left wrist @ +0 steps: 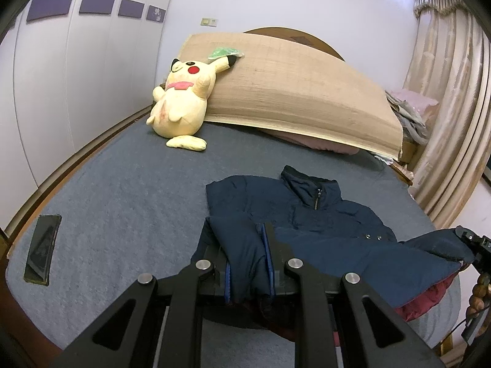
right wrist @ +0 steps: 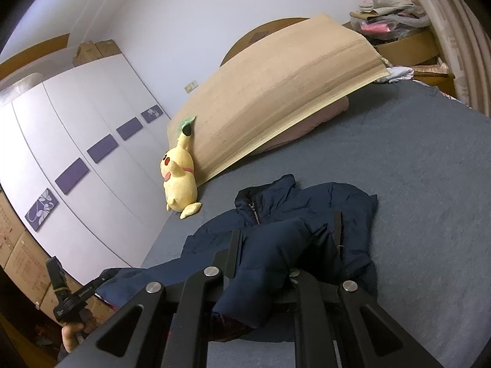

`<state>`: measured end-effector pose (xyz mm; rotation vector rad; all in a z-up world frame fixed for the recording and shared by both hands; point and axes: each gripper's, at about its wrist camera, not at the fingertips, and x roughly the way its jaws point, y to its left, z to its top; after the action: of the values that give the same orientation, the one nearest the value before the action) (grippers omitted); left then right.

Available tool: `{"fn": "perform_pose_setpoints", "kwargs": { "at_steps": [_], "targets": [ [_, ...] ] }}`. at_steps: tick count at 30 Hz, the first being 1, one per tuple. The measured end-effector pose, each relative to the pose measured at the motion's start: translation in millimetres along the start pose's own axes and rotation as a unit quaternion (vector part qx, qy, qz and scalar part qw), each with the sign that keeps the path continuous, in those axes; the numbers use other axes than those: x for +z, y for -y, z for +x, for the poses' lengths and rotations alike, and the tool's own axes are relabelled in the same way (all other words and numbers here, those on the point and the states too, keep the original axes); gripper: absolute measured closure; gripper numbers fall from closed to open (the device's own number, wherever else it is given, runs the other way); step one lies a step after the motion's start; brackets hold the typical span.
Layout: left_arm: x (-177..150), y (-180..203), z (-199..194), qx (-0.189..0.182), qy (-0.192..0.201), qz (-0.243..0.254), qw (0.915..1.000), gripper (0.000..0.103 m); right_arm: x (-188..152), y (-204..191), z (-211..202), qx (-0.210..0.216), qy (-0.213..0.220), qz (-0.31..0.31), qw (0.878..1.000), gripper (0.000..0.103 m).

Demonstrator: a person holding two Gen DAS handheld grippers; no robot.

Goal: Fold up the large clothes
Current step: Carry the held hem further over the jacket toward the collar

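I hold the soft, bulky navy padded jacket (left wrist: 307, 214) by its hem, left gripper (left wrist: 248, 263) and right gripper (right wrist: 285, 254) each clamping a thick, light, slippery fold.

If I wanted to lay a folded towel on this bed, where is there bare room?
The widest bare patch of grey bedcover lies between the phone, the yellow plush toy and the navy jacket. More lies right of the jacket. It is crowded near the front, where both tongs grip the jacket.
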<state>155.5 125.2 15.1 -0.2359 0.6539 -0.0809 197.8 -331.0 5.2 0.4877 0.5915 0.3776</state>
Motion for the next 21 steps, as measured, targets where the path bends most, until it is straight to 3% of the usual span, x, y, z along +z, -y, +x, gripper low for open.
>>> {"fn": "perform_pose_setpoints", "kwargs": {
  "at_steps": [21],
  "targets": [
    [19.9,2.0,37.0,0.008,-0.018,0.017,0.9997,0.085,20.3,1.3,36.3,-0.041,-0.013,-0.019,0.999,0.091]
  ]
}}
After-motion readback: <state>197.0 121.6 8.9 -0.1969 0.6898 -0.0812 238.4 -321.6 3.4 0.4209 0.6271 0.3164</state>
